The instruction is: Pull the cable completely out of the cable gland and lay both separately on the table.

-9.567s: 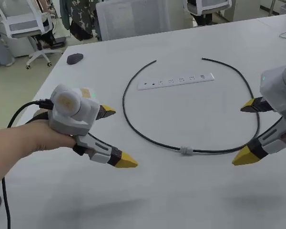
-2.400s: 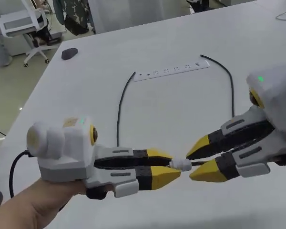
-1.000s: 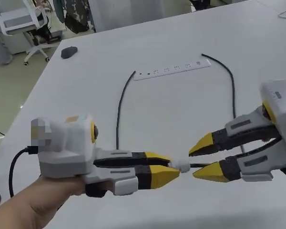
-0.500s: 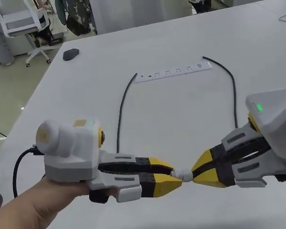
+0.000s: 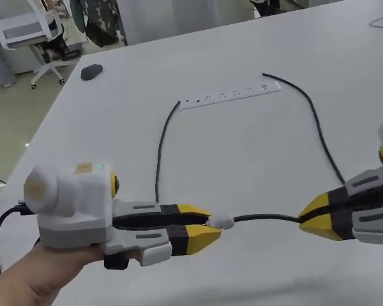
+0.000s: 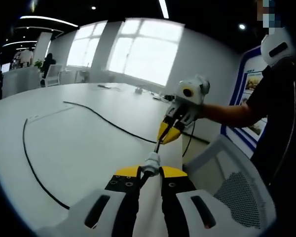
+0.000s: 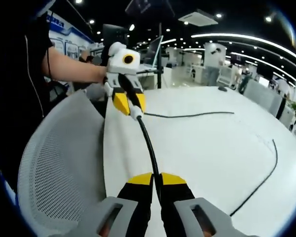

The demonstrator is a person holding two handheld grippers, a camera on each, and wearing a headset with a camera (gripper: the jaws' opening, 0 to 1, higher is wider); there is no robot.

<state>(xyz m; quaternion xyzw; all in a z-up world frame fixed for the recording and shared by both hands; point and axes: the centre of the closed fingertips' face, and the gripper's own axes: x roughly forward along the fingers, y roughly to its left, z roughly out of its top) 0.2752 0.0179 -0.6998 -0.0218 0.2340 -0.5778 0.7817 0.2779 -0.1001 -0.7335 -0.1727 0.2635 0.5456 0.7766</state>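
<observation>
A small white cable gland (image 5: 221, 222) sits on a long black cable (image 5: 268, 218), held above the table (image 5: 242, 153). My left gripper (image 5: 209, 227) is shut on the gland (image 6: 152, 161) at its yellow tips. My right gripper (image 5: 308, 220) is shut on the cable a hand's width to the right. A taut stretch of cable (image 7: 147, 143) runs from my right gripper (image 7: 156, 178) to the gland (image 7: 135, 113) in the left gripper (image 7: 128, 104). The left gripper view has the right gripper (image 6: 168, 133) straight ahead. The rest of the cable lies in two arcs on the table.
A white power strip (image 5: 230, 95) lies at the table's far middle, between the cable's two free ends. A dark mouse (image 5: 90, 72) rests at the far left edge. A grey mesh chair (image 7: 49, 163) stands by the table's near edge, and office chairs (image 5: 19, 25) beyond the table.
Half a second ago the right gripper's tips were up against the gland. It has since drawn away to the right, and a bare stretch of cable now spans between the two grippers.
</observation>
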